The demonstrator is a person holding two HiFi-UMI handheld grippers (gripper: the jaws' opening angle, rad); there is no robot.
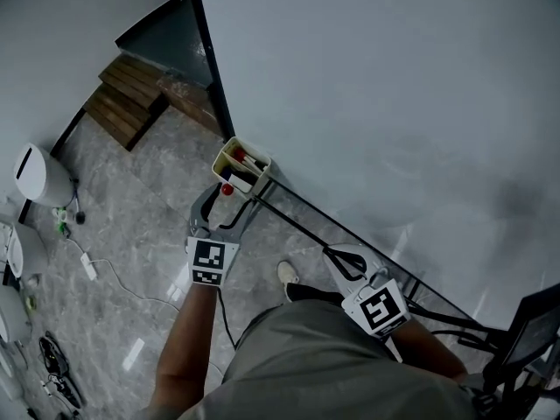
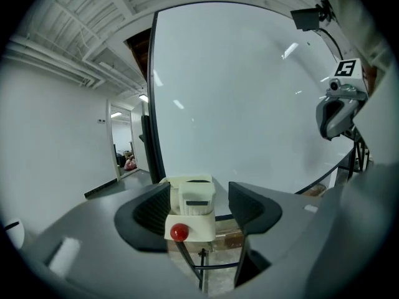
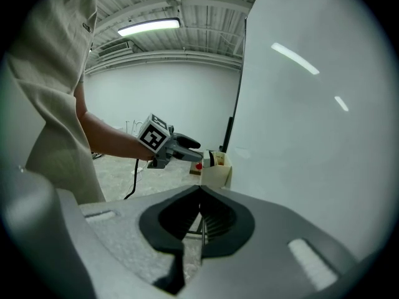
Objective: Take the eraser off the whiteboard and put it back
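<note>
Left gripper (image 2: 198,197): jaws stand apart, gripping nothing. Sighted along them, the eraser (image 2: 197,198) shows in the gap between the two dark pads (image 2: 151,209), just beyond the tips. Contact between either pad and the eraser or its holder cannot be confirmed from any view. The eraser is a whitish block with a dark slot on the face turned toward this gripper. It stands top up in a cream box (image 2: 201,227) fixed at the lower left corner of the whiteboard (image 1: 376,103). Its lower part is hidden behind the box's front wall, so its long axis cannot be established (the exposed part is roughly as wide as it is tall). A red knob (image 2: 180,232) sits on the box front at lower left, nearest the jaws. In the head view the jaw tips lie just short of the box with the knob between them. The box contents there are too small to sort, beyond red, dark and white pieces. Right gripper (image 3: 199,195): jaws are closed tip to tip with nothing held. It is well apart from the box, further along the board's lower edge near the thin dark rods (image 1: 297,204) of the stand. One such rod shows beyond its jaws in the right gripper view. The person's forearm (image 1: 188,339) runs back from the left gripper over the grey stone floor (image 1: 149,208). The board's right portion is cut off at the frame edge.
</note>
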